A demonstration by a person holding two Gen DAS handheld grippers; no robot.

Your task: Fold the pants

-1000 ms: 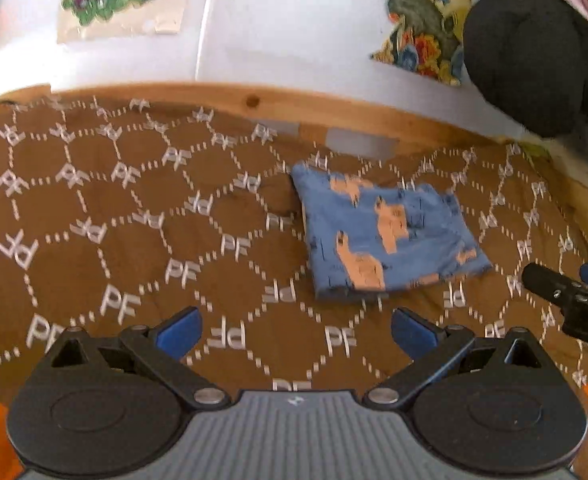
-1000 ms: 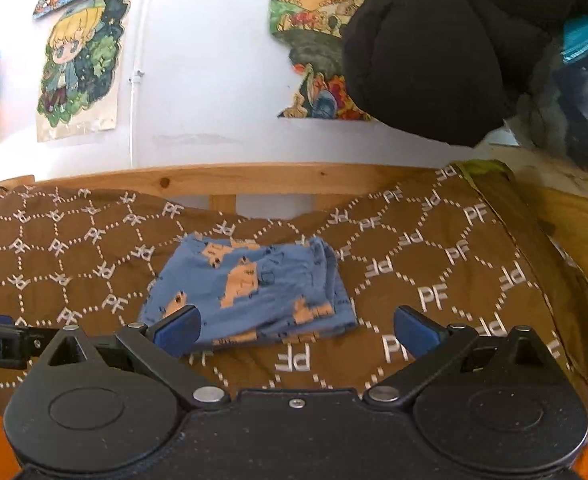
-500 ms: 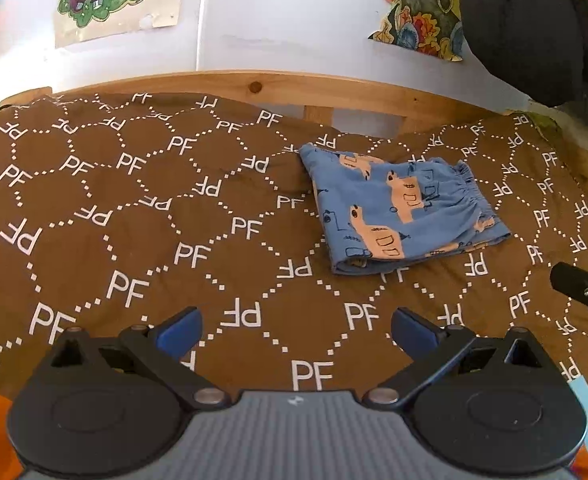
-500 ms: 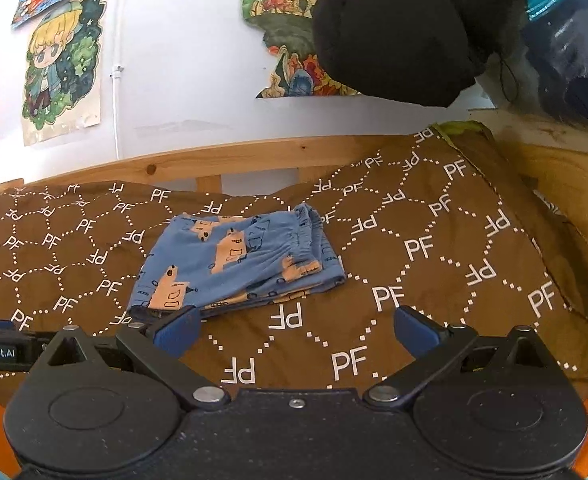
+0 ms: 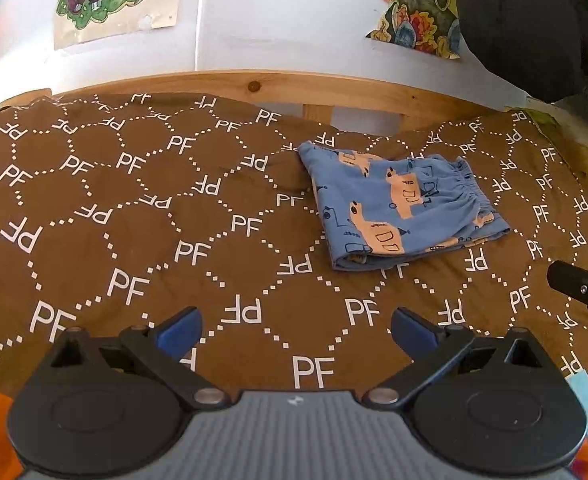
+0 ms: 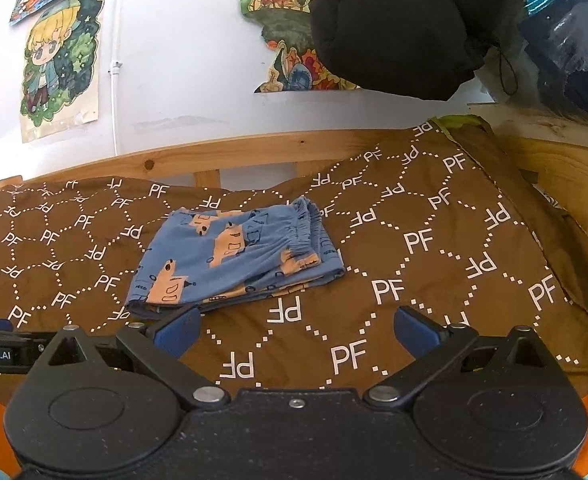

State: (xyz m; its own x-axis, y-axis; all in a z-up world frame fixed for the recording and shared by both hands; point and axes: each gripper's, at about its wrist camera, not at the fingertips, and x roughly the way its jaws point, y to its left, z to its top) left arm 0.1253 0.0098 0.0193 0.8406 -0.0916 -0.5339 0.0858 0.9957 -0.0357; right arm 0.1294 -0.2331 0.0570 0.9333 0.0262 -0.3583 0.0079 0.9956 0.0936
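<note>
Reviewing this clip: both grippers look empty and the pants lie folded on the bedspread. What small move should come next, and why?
Probably pull both grippers back and stop. The blue car-print pants already lie as a compact folded stack on the brown PF-patterned bedspread, apart from both tools. The left gripper and right gripper are open and hold nothing.

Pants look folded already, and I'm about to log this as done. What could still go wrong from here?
The pants are a loose stack: layer edges gape at the near edge, so they might spring open or slide on the soft cover. The bunched waistband could make the bundle lopsided if it is moved. Both grippers, left and right, are open and apart from the pants, but the right's finger is near the front corner and could snag it.
</note>
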